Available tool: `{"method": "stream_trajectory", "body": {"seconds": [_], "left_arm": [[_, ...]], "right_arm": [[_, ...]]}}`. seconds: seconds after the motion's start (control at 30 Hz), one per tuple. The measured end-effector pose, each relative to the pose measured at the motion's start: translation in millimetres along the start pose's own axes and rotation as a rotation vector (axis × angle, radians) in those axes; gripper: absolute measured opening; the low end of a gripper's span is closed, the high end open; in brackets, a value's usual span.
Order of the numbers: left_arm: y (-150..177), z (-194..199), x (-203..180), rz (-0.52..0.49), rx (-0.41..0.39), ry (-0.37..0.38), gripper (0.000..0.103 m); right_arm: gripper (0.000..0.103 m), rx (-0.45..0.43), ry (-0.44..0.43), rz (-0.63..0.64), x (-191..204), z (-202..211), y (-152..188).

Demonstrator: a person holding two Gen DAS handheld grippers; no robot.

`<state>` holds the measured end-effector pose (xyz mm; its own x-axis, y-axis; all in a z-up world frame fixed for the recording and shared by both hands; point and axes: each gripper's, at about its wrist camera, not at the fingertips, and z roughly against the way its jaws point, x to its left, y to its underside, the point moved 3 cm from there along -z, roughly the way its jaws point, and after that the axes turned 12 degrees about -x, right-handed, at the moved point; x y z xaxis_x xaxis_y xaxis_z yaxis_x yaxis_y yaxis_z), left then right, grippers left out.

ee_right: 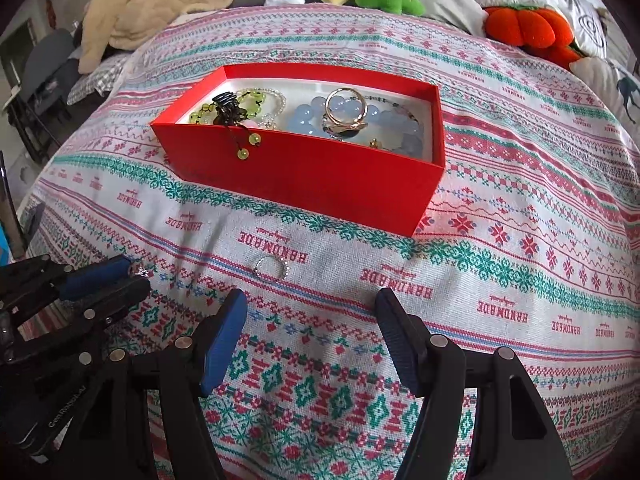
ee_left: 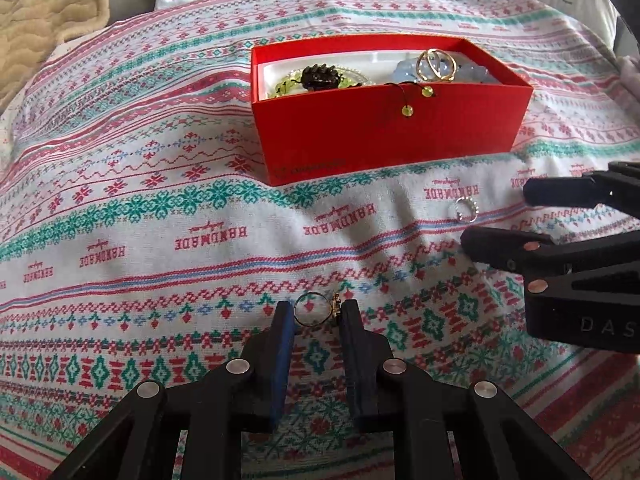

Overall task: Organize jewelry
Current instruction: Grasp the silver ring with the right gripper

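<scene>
Two rings lie outside the red box (ee_left: pixel 392 128): your left gripper (ee_left: pixel 317 312) pinches the gold ring (ee_left: pixel 316 314), its ornament half hidden by a pad; your right gripper (ee_right: pixel 310 312) gapes near the silver ring (ee_right: pixel 272 269).

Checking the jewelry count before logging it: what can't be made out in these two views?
- Red box floor, left wrist view: near wall hides it.
- Gold ring ornament: left gripper fingers cover it; tiny in right wrist view.
- Silver ring stones: too small.
- Right gripper body: cut off by the edge.
</scene>
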<state>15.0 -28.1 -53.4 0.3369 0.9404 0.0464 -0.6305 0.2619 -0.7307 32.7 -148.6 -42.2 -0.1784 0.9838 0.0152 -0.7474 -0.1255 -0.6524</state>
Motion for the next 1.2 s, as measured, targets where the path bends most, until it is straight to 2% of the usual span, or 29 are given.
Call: {"method": "stream_trajectory", "body": {"seconds": [0.1, 0.33, 0.43, 0.5, 0.57, 0.7, 0.77, 1.0, 1.2], "left_arm": [[6.5, 3.5, 4.7, 0.006, 0.008, -0.027, 0.018], [21.2, 23.3, 22.9, 0.111, 0.013, -0.052, 0.018], [25.4, 29.9, 33.5, 0.167, 0.022, -0.059, 0.018], [25.3, 31.9, 40.0, 0.197, 0.027, -0.067, 0.018], [25.7, 31.8, 44.0, 0.204, 0.03, -0.077, 0.018], [25.7, 32.2, 45.5, 0.215, 0.04, -0.093, 0.018], [24.3, 33.3, 43.7, 0.216, 0.041, -0.093, 0.018], [20.2, 43.4, 26.0, 0.155, 0.025, -0.086, 0.018], [15.7, 52.8, 23.7, 0.159, 0.009, -0.086, 0.018]], "right_arm": [[0.069, -0.01, 0.019, -0.001, 2.2, -2.9, -0.2], [0.069, -0.062, 0.079, 0.045, 11.8, -7.2, 3.9], [0.061, -0.07, 0.082, 0.046, 13.0, -9.6, 1.3], [0.052, -0.073, 0.081, 0.048, 14.1, -11.3, -0.2], [0.047, -0.078, 0.085, 0.055, 16.1, -12.6, -0.9], [0.024, -0.08, 0.066, 0.06, 22.7, -10.7, 0.7], [0.02, -0.079, 0.066, 0.055, 23.3, -10.3, 1.0], [0.02, -0.078, 0.068, 0.025, 20.7, -7.4, 2.0], [0.02, -0.072, 0.077, 0.011, 17.2, -0.7, 6.9]]}}
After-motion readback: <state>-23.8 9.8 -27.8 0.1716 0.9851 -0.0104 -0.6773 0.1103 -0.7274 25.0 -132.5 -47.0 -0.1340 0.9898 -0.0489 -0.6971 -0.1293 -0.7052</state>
